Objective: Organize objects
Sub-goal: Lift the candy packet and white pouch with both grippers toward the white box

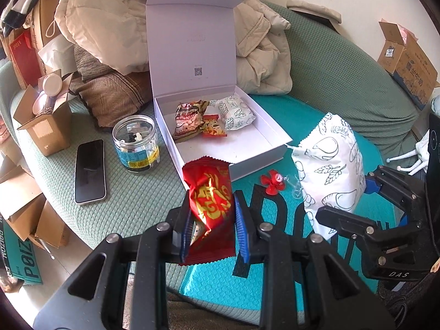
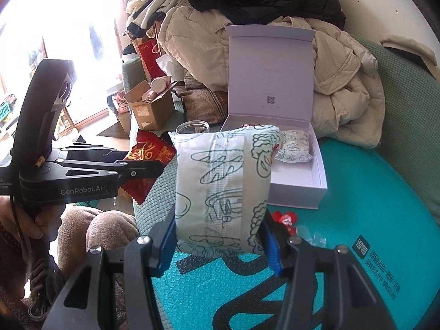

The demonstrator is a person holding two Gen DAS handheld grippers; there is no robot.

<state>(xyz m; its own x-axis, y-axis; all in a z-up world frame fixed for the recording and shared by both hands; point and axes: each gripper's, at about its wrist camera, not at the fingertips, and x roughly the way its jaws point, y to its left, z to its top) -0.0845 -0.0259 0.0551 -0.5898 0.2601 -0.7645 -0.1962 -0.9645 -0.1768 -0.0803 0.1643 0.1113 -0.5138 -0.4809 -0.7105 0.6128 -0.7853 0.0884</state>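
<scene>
My left gripper [image 1: 211, 217] is shut on a red snack packet [image 1: 210, 192] with gold lettering, held in the air in front of the open white box [image 1: 264, 129]. My right gripper [image 2: 220, 233] is shut on a white bread packet [image 2: 220, 181] printed with green drawings, also lifted in front of the box [image 2: 297, 192]. Each gripper shows in the other's view: the right gripper [image 1: 354, 209] with its white packet [image 1: 330, 165], and the left gripper [image 2: 154, 169] with the red packet [image 2: 148, 151]. Inside the box lie a brown snack bag [image 1: 188, 118], a small red packet [image 1: 213, 126] and another white packet [image 1: 236, 112].
A red plastic flower toy [image 1: 273, 183] lies on the teal mat [image 1: 275, 283] by the box. A clear jar [image 1: 136, 143], a phone [image 1: 90, 170] and a small cardboard box [image 1: 44, 126] sit to the left on the green sofa. Coats [image 1: 110, 19] pile behind the box.
</scene>
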